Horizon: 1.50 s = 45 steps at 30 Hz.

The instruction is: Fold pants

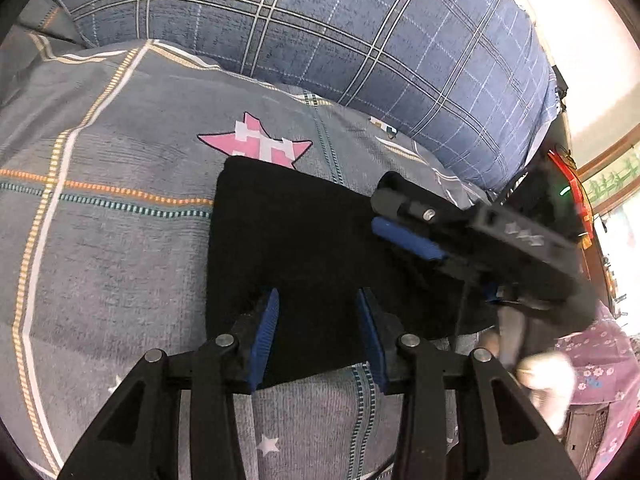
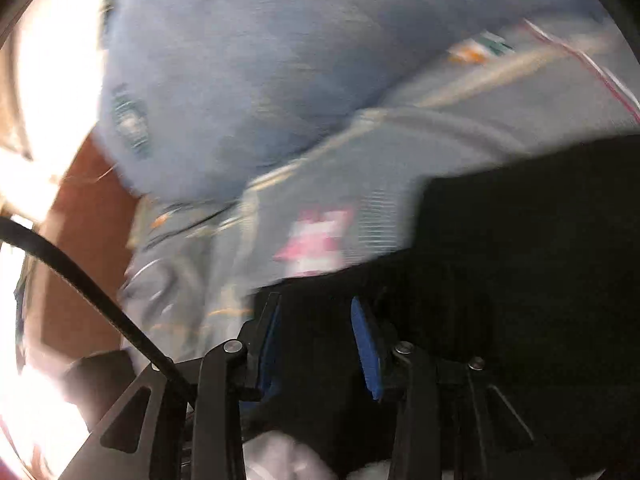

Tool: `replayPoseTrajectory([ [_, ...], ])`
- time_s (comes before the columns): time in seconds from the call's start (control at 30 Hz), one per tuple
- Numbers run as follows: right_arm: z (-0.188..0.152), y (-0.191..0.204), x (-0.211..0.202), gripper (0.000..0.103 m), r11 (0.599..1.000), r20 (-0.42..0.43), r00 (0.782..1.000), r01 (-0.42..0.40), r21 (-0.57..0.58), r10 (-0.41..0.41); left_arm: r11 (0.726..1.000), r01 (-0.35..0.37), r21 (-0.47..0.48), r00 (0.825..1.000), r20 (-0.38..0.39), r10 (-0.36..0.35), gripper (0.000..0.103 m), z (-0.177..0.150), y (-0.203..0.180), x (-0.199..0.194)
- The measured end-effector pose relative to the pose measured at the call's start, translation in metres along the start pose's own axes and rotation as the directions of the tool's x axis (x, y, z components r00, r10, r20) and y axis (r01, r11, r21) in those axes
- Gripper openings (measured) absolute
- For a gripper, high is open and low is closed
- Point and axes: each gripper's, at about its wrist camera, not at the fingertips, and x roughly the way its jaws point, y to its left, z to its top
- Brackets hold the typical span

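Black pants [image 1: 304, 248] lie folded into a flat rectangle on a grey patterned bedsheet [image 1: 120, 240]. My left gripper [image 1: 318, 300] is open, its blue-padded fingers over the near edge of the pants. My right gripper [image 1: 400, 220] shows in the left wrist view at the right side of the pants, moving and blurred. In the right wrist view, my right gripper [image 2: 316, 308] is open above the pants [image 2: 500, 260], with nothing between its pads. That view is motion blurred.
A large blue plaid pillow [image 1: 340, 28] lies along the far side of the bed. A pink star print [image 1: 260, 144] sits just beyond the pants. A pink floral cloth [image 1: 600, 368] is at the right edge. A black cable [image 2: 80, 280] crosses the right wrist view.
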Motion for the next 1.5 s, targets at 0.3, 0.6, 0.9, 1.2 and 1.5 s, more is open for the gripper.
replayPoseTrajectory([
  [0.3, -0.012, -0.034, -0.022, 0.020, 0.987, 0.092, 0.988, -0.133, 0.093, 0.125, 0.999, -0.002, 0.035, 1.000, -0.017, 0.003, 0.040, -0.002, -0.010, -0.019],
  [0.6, -0.096, -0.058, -0.139, 0.055, 0.998, 0.326, 0.945, 0.001, -0.057, 0.018, 0.947, -0.070, 0.314, 0.997, 0.003, 0.073, 0.043, -0.026, -0.079, -0.048],
  [0.9, -0.142, -0.134, -0.241, 0.056, 0.982, 0.523, 0.832, 0.137, 0.133, -0.187, 0.865, 0.049, 0.500, 0.991, -0.131, 0.020, 0.050, -0.004, -0.194, 0.014],
  [1.2, -0.121, -0.167, -0.241, 0.056, 0.972, 0.502, 0.839, 0.129, 0.195, -0.211, 0.800, 0.102, 0.591, 0.961, -0.266, 0.074, 0.050, 0.033, -0.296, 0.134],
  [1.5, -0.087, -0.172, -0.230, 0.056, 0.969, 0.503, 0.838, 0.111, 0.219, -0.210, 0.779, 0.168, 0.603, 0.919, -0.381, 0.097, 0.052, 0.046, -0.343, 0.239],
])
